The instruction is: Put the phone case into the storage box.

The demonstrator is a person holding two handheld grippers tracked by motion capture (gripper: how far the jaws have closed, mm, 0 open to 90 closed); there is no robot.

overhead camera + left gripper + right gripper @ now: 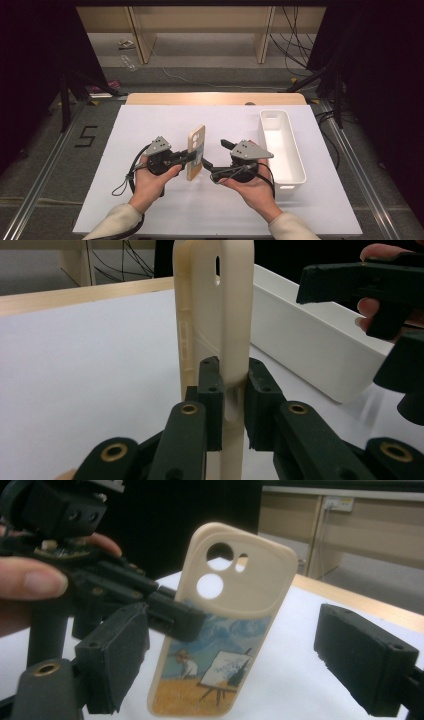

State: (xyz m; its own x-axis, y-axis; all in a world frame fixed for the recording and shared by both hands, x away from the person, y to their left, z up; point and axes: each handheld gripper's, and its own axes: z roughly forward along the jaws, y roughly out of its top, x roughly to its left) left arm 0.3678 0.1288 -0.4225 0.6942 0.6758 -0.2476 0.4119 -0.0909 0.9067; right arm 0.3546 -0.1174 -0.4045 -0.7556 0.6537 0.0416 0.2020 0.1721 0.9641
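Left hand-held gripper [232, 390] pinches the phone case [195, 151] upright by its thin edge, just left of the white bin [281, 150], w/ right hand-held gripper [250, 655] wide beside it: prob. slips or twists if bumped.

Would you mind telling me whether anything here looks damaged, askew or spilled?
Nothing stands out. The phone case looks intact, held upright in the left gripper; the white bin sits square on the table.
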